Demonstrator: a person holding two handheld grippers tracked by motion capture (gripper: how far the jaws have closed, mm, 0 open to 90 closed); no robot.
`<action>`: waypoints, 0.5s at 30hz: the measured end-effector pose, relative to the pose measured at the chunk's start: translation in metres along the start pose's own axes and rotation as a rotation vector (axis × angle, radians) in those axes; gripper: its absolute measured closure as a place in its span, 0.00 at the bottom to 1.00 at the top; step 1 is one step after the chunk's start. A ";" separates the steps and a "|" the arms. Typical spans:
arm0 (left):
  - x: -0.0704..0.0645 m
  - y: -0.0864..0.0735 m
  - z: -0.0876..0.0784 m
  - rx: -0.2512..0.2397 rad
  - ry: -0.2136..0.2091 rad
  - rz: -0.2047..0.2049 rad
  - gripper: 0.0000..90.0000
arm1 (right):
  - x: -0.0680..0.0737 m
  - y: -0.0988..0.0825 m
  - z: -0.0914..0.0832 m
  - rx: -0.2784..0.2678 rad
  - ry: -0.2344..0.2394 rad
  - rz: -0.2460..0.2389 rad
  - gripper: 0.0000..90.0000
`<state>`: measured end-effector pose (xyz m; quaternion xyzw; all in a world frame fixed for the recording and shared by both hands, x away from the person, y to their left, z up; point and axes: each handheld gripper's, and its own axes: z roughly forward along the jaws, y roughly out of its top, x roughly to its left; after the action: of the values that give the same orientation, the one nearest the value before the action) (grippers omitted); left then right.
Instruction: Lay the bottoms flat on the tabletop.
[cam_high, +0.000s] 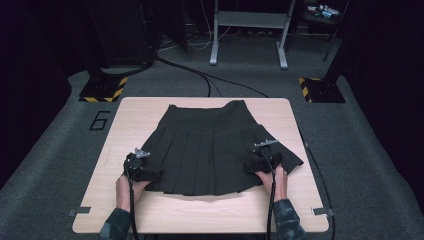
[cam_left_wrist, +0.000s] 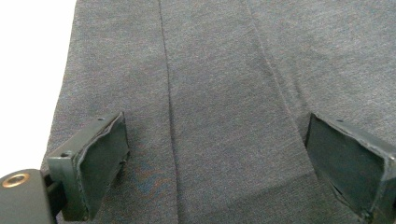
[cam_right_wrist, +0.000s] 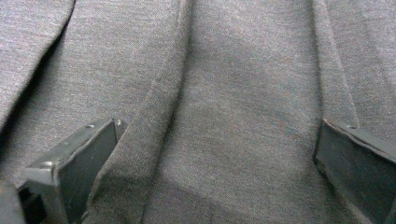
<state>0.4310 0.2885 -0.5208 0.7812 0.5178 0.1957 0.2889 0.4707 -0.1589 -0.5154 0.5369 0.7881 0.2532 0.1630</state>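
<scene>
Both my hands sit at the near hem: left claw (cam_high: 141, 167) spread wide, pressing on the skirt's (cam_high: 210, 147) left corner; right claw (cam_high: 260, 161) equally wide on its right side, skirt flat mid-bench (cam_high: 125, 120).

Skirt hem under left gripper (cam_high: 141, 170): in the high view the gripper body and the hand cover the cloth, so the edge near the fingers is hidden.
Skirt (cam_left_wrist: 224, 93) in left gripper view: cut off at the top, right and bottom edges; only pleats between the two jaws are seen.
Right jaw pad, left gripper view: cut off by the right and bottom edges.
Right gripper (cam_high: 262, 162): in the high view its fingertips are too small and dark against the skirt to tell apart.
Right gripper view: both jaws are cut off at the bottom; the cloth (cam_right_wrist: 243, 93) runs past every edge.
Forearms: cut off by the bottom edge of the high view.
</scene>
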 end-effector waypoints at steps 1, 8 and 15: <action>0.001 0.002 0.002 0.000 0.002 -0.001 0.07 | -0.001 0.003 0.002 -0.004 0.000 0.000 0.00; 0.008 0.012 0.010 0.002 -0.004 0.002 0.07 | -0.005 0.015 0.011 -0.006 -0.001 0.005 0.00; 0.015 0.009 -0.004 -0.043 -0.044 -0.032 0.04 | -0.024 0.014 -0.010 -0.054 0.130 0.055 0.00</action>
<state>0.4410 0.3004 -0.5116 0.7705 0.5194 0.1849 0.3198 0.4848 -0.1796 -0.4994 0.5361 0.7748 0.3132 0.1190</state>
